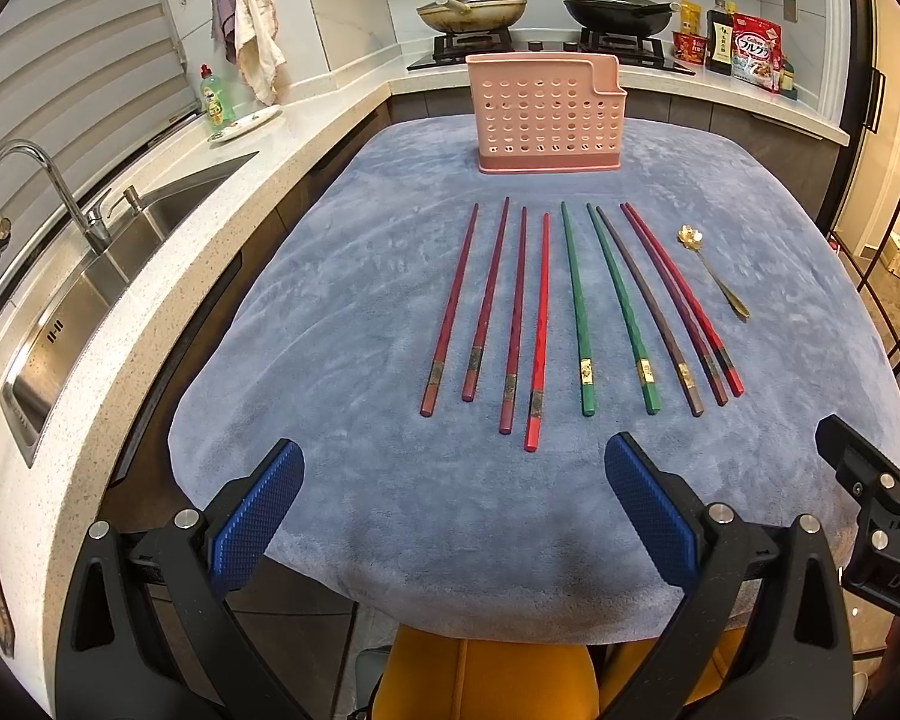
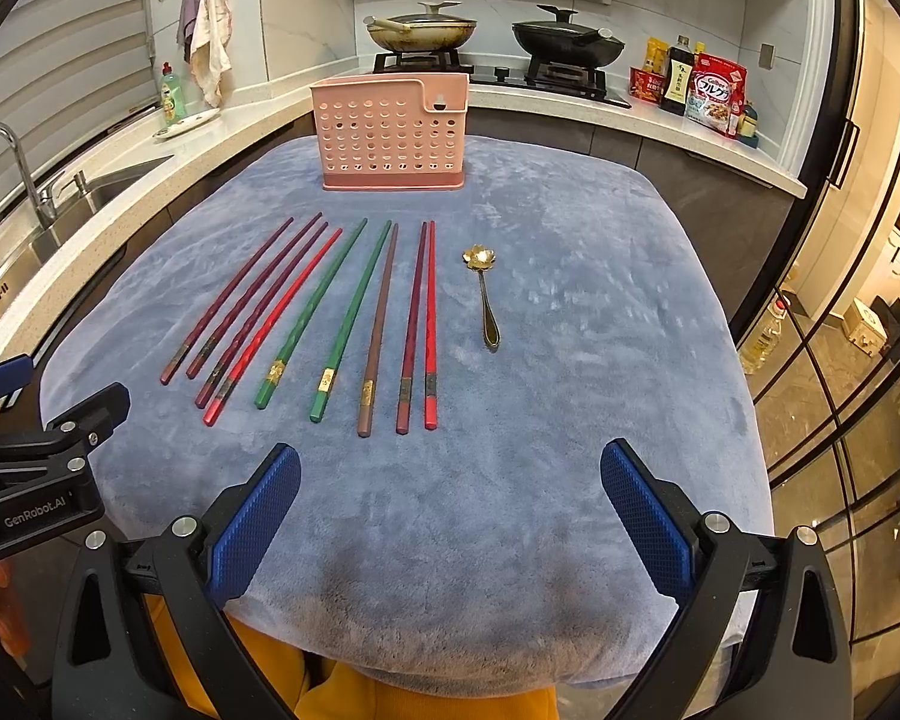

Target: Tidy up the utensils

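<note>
Nine chopsticks lie in a row on the blue cloth, tips toward the pink holder standing upright at the far end, well apart from them; a little gold spoon rests just beside the rightmost pair; nothing looks sorted yet, so I'd call this the very start; left gripper hovers at the near edge, fingers spread wide, empty; right gripper likewise, wide and empty; next, I reckon, one must drop low and close on a thin stick flat against soft pile; fiddly, that.
</note>
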Action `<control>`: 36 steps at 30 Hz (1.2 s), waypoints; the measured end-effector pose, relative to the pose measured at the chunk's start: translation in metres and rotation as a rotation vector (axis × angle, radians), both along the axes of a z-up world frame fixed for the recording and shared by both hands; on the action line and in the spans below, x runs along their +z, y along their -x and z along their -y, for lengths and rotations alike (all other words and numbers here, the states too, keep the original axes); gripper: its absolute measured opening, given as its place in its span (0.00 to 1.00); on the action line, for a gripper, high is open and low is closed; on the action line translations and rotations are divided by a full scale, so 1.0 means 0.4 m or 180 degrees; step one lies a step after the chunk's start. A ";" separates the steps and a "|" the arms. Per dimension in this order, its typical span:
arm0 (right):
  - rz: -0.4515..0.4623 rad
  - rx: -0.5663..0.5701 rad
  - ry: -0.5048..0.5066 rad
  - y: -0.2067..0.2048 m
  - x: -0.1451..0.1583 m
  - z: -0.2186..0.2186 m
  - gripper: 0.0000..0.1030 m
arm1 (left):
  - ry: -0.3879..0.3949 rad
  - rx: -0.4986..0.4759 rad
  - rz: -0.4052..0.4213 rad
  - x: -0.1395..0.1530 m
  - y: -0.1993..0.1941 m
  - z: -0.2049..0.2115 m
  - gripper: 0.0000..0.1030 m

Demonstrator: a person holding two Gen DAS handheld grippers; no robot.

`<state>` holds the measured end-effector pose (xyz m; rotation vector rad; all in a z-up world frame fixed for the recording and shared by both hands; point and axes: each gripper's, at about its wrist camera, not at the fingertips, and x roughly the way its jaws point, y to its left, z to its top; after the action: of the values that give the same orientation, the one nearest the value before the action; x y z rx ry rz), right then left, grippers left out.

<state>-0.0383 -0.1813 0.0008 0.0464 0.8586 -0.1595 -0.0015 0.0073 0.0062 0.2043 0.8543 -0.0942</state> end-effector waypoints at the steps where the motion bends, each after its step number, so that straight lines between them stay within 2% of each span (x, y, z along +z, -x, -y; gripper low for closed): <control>1: 0.0000 -0.0003 -0.0004 0.000 -0.001 0.001 0.93 | 0.0003 0.0004 -0.0004 -0.001 0.001 0.003 0.93; 8: -0.0006 -0.0055 -0.0052 -0.005 -0.011 0.025 0.93 | 0.0093 0.0155 -0.0056 -0.013 -0.024 -0.036 0.93; 16: -0.0069 -0.0120 -0.0090 -0.024 -0.036 0.057 0.93 | 0.0245 0.0418 -0.0210 -0.057 -0.110 -0.123 0.93; 21: -0.0108 -0.0138 -0.0089 -0.052 -0.053 0.067 0.93 | 0.0260 0.0392 -0.0234 -0.088 -0.166 -0.131 0.93; 31: -0.0158 -0.0190 -0.0079 -0.130 -0.081 0.090 0.93 | 0.0195 0.0286 -0.0453 -0.176 -0.264 -0.103 0.83; 35: -0.0179 -0.0233 -0.0009 -0.165 -0.091 0.100 0.93 | 0.0244 0.0278 -0.0598 -0.209 -0.293 -0.108 0.69; 36: -0.0181 -0.0248 -0.0005 -0.176 -0.093 0.106 0.93 | 0.0292 0.0284 -0.0632 -0.214 -0.298 -0.112 0.69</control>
<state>0.0321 -0.2235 -0.0366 0.0771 0.9140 -0.2341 0.1178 0.0519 -0.0795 0.0711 1.0533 -0.0707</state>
